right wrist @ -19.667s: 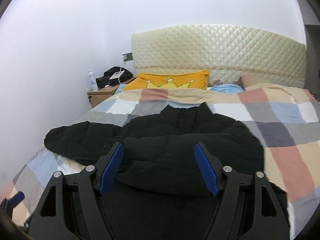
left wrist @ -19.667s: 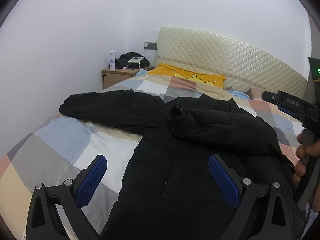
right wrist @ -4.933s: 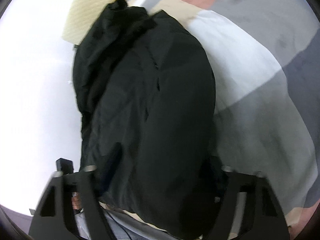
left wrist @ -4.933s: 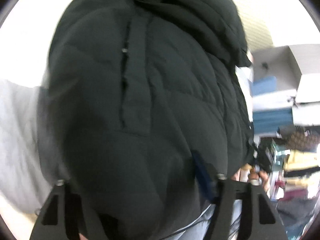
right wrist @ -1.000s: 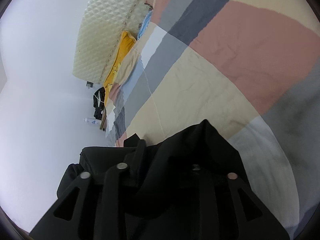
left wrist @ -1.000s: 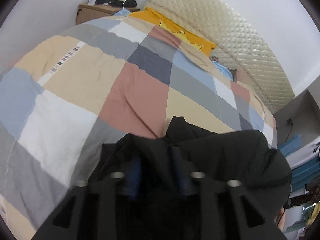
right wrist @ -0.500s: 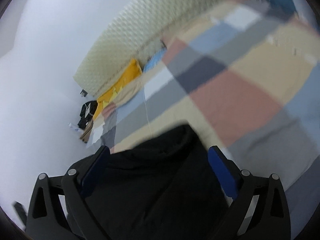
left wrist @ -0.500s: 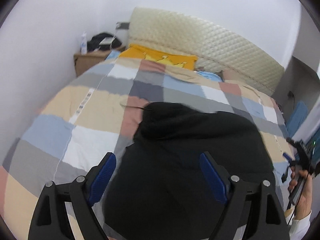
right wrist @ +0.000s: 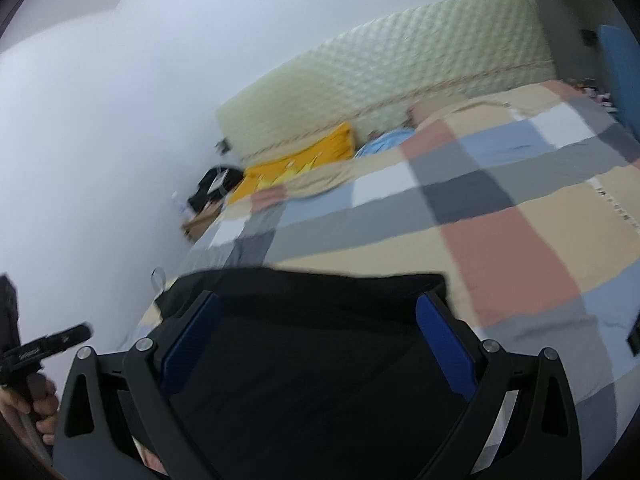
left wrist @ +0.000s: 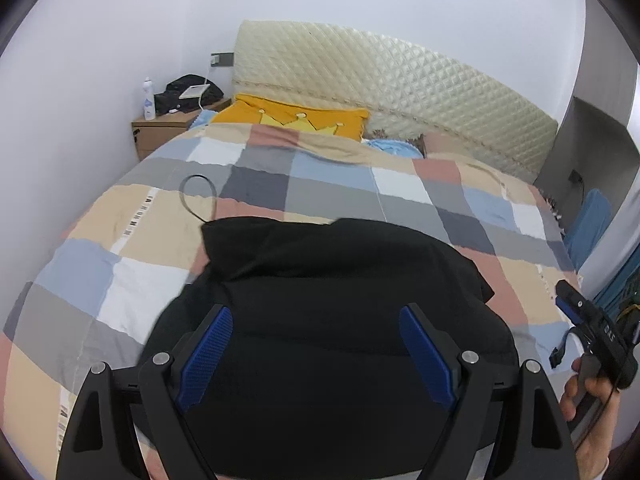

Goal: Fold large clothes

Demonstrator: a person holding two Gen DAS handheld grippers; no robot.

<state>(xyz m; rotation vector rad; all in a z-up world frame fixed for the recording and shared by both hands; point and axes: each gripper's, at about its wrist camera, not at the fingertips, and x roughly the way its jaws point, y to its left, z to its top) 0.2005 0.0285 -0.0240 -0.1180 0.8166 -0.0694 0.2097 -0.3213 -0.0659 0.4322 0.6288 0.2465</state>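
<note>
A black padded jacket (left wrist: 340,272) lies folded into a compact bundle on the checked quilt (left wrist: 120,272), near the foot of the bed. My left gripper (left wrist: 316,312) hovers over its near half, open, with nothing between the blue pads (left wrist: 204,356). In the right wrist view, which is blurred, the jacket (right wrist: 312,360) fills the lower middle. My right gripper (right wrist: 318,298) hangs open above it, apart from the cloth. A hand holds the right gripper (left wrist: 592,336) at the right edge of the left wrist view. The left gripper (right wrist: 44,344) shows at the right wrist view's left edge.
A quilted cream headboard (left wrist: 400,92) and a yellow pillow (left wrist: 300,114) are at the far end. A wooden nightstand (left wrist: 160,128) with a bottle and a dark bag stands far left by the wall. A thin cord loop (left wrist: 196,192) lies on the quilt beyond the jacket.
Both grippers were shut on the jacket's folds a second ago. They have opened, let it go and lifted back from it. The right view has rolled towards level.
</note>
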